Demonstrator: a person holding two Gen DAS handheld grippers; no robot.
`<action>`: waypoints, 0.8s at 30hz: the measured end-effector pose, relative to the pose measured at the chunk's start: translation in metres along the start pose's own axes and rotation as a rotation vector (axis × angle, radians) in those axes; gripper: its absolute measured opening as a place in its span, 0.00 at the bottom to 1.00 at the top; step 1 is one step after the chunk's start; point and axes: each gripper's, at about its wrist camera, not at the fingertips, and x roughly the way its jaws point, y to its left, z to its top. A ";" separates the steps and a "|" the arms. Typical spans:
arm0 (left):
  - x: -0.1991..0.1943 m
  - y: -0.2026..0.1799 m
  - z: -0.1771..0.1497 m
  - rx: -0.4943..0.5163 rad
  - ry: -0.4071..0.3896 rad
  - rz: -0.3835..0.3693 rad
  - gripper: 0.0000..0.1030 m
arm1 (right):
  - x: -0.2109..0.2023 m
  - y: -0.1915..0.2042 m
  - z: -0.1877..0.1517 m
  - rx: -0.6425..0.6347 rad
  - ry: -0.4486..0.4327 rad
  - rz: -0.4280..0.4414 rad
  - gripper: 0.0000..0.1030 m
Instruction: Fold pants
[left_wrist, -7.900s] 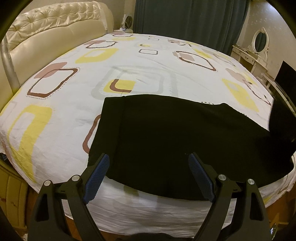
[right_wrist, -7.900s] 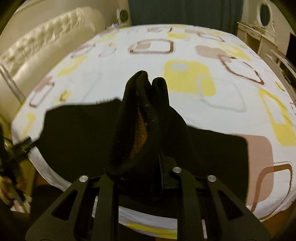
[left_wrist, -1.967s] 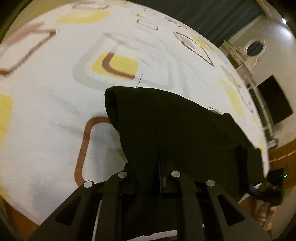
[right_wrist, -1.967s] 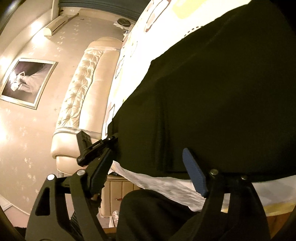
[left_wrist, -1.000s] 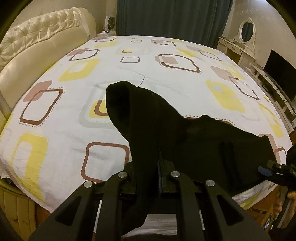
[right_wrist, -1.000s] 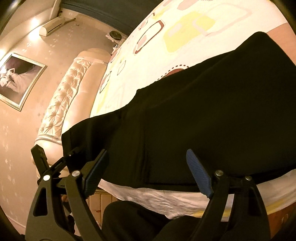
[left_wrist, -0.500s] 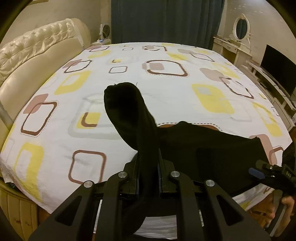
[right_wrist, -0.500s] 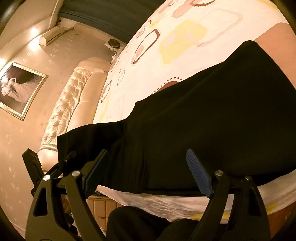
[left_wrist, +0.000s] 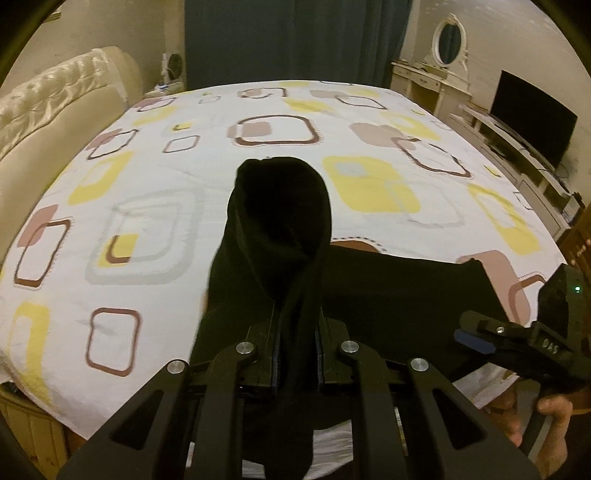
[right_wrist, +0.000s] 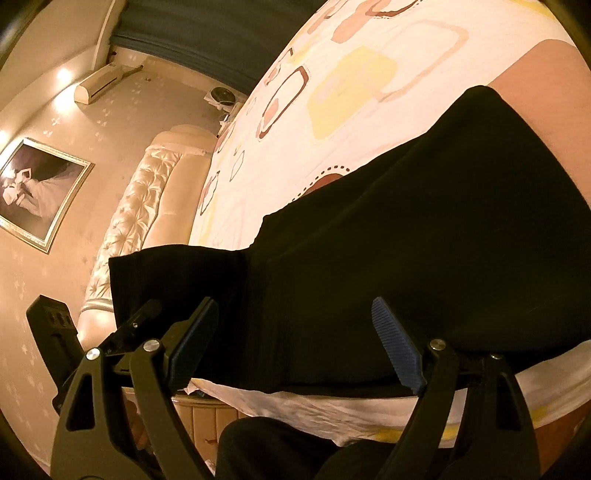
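Black pants (left_wrist: 399, 291) lie near the front edge of the bed (left_wrist: 155, 184). My left gripper (left_wrist: 295, 332) is shut on one end of the pants and holds it lifted, so a bunched fold (left_wrist: 280, 214) stands above the jaws. My right gripper (right_wrist: 295, 332) is open, with blue pads on either side of the flat part of the pants (right_wrist: 424, 240) at the bed's edge, and holds nothing. The right gripper also shows in the left wrist view (left_wrist: 517, 339), and the left gripper shows in the right wrist view (right_wrist: 122, 332).
The bed has a white sheet with yellow and brown squares and a cream tufted headboard (left_wrist: 48, 107) on the left. A dressing table (left_wrist: 439, 81) and a TV (left_wrist: 532, 110) stand on the right. Dark curtains (left_wrist: 295, 40) hang behind.
My left gripper has lifted the held end of the pants higher and carried it toward the right. My right gripper has stayed open over the flat part.
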 end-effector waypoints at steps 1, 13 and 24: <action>0.002 -0.004 0.001 0.001 0.002 -0.007 0.13 | -0.001 -0.001 0.000 0.001 -0.003 -0.001 0.83; 0.031 -0.048 0.002 0.014 0.026 -0.056 0.13 | -0.013 -0.012 0.006 0.034 -0.046 0.004 0.83; 0.056 -0.071 -0.006 0.043 0.058 -0.047 0.13 | -0.016 -0.016 0.008 0.054 -0.061 0.009 0.83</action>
